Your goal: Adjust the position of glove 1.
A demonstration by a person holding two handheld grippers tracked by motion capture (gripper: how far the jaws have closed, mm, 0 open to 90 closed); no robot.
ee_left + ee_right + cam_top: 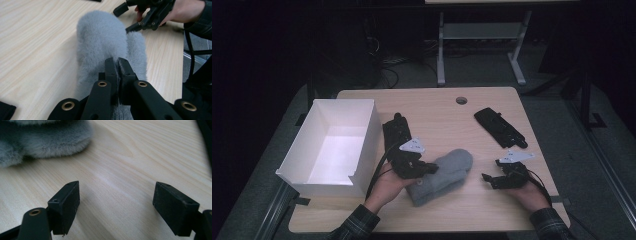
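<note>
Left tool (117, 72) on grey mitten (447, 172); white box (332, 145) just beside.

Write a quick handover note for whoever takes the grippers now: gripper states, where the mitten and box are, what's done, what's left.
Left gripper: shut on the grey mitten, pinching its cuff end; the mitten lies on the table.
Right gripper: open, holding nothing, just right of the mitten.
White box: left of the mitten, nothing inside it.
Black mitten: far right, untouched.
Done: grey mitten gripped.
Left: probably move it into the box.
</note>
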